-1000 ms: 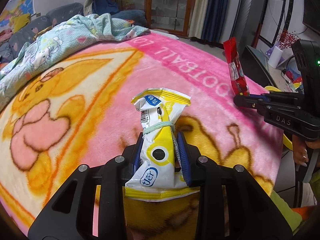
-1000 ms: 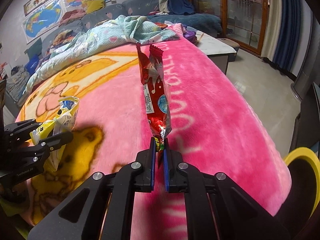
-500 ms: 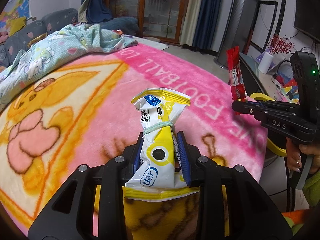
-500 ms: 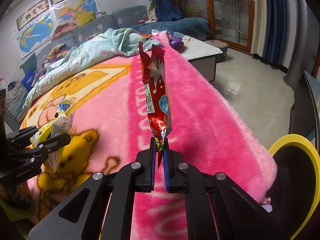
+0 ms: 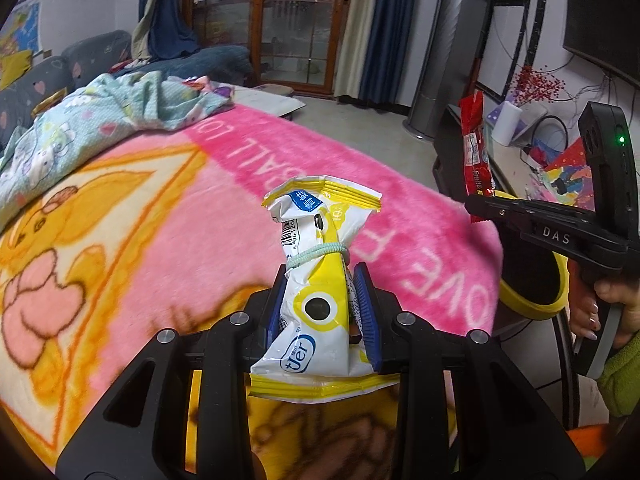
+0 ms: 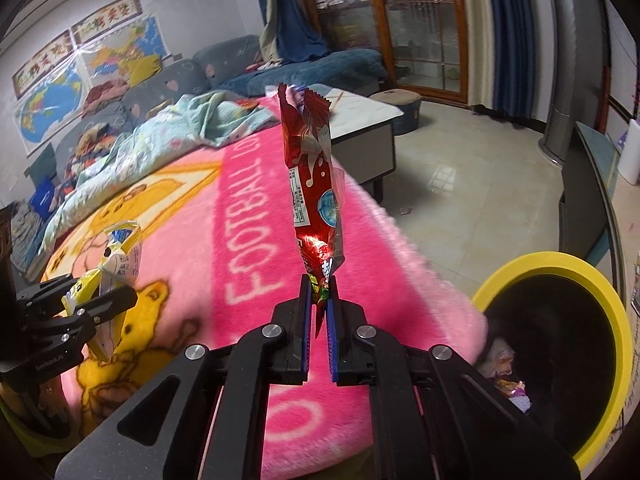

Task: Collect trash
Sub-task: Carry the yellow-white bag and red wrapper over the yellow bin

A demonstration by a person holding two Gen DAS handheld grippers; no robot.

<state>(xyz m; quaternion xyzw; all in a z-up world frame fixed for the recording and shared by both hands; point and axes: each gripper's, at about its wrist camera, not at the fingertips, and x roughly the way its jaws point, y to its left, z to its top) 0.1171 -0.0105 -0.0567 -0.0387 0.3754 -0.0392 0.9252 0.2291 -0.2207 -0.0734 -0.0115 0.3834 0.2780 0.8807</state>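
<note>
Two tools are each clamped on a piece of trash above a pink blanket (image 6: pixel 248 240). On the left, the left tool (image 5: pixel 322 300) grips a yellow and white snack bag (image 5: pixel 320 304) between its blue pads, squeezing it at the middle. A pale green elastic band (image 5: pixel 320 251) ties the bag's neck just above the pads, and the bag's bottom seam sticks out below them. Its print shows the letters "Jer" in a blue oval, a barcode and a blue label with characters too small to read.

On the right, the right tool (image 6: pixel 319 298), fully clenched, pinches the bottom end of a long red wrapper (image 6: pixel 314 184), which stands upright. A white panel of fine print on it cannot be read. The tool's body carries the letters "DAS" in the left wrist view. The blanket reads "FOOTBALL LO". A black bin with a yellow rim (image 6: pixel 592 276) stands just beside the blanket's edge, with scraps inside
</note>
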